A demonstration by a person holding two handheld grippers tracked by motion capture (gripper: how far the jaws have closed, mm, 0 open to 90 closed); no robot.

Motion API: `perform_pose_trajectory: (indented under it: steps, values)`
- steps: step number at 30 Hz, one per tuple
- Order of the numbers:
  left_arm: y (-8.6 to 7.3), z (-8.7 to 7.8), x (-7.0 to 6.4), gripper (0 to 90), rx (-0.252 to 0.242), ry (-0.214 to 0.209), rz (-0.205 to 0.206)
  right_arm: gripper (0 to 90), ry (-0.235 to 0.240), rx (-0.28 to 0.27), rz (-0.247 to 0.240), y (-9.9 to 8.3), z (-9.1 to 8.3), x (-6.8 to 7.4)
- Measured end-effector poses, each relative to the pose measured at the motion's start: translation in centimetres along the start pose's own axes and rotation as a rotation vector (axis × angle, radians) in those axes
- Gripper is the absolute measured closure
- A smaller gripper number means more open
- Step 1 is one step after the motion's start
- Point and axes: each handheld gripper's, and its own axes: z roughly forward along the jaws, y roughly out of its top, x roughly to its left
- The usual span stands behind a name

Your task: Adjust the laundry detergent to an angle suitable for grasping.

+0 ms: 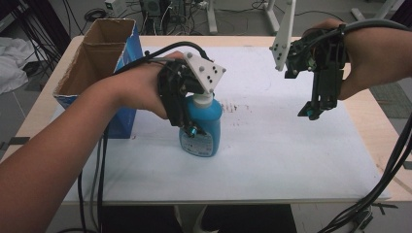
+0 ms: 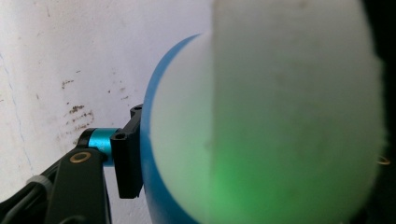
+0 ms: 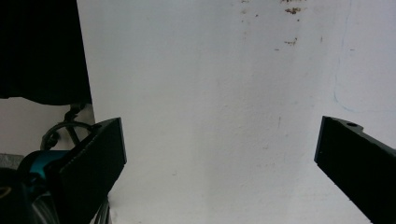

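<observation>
A blue bottle (image 1: 204, 127) with a white cap stands upright on the white mat (image 1: 272, 160), left of the middle. My left gripper (image 1: 188, 127) comes down from above and is shut on the bottle's body. In the left gripper view the white cap (image 2: 289, 107) looms blurred and very close, and one black finger (image 2: 126, 163) presses against the blue wall (image 2: 148, 140). My right gripper (image 1: 311, 110) hangs in the air above the mat's right half, open, with nothing between its jaws. The right gripper view looks straight down at bare mat (image 3: 219, 116) between the spread fingers (image 3: 93, 158).
An open cardboard box (image 1: 99, 63) with blue sides stands at the table's left, close behind my left hand. Small brown stains (image 1: 235, 108) mark the mat right of the bottle. Cables trail off the front edge at both sides.
</observation>
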Motion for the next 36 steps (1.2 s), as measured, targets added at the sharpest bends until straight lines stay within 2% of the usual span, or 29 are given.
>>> perform_pose_trajectory:
  steps: [2, 8, 17, 22, 25, 36]
  values:
    - [-0.1, -0.1, -0.1, 30.2, 0.007, 0.002, -0.007, 1.3, 0.001, 0.004, 0.005, 0.0, 0.0, 0.0]
    - [-0.2, -0.7, -0.5, 24.2, 0.037, 0.018, -0.060, 1.3, 0.002, 0.002, 0.002, 0.1, 0.1, -0.1]
    - [0.4, -2.3, -1.0, 18.8, 0.064, 0.023, -0.093, 1.3, 0.002, -0.001, -0.004, 0.2, 0.1, -0.1]
    - [0.5, -3.7, -1.0, 16.7, 0.132, 0.034, -0.120, 1.3, 0.004, -0.003, 0.001, 0.1, 0.0, -0.1]
    - [0.5, -4.7, -1.0, 13.4, 0.158, 0.038, -0.152, 1.3, 0.004, -0.007, -0.002, 0.1, 0.0, -0.3]
    - [0.1, -7.2, -0.1, 6.1, 0.303, 0.042, -0.258, 1.3, -0.001, -0.016, 0.005, 0.0, -0.5, -0.8]
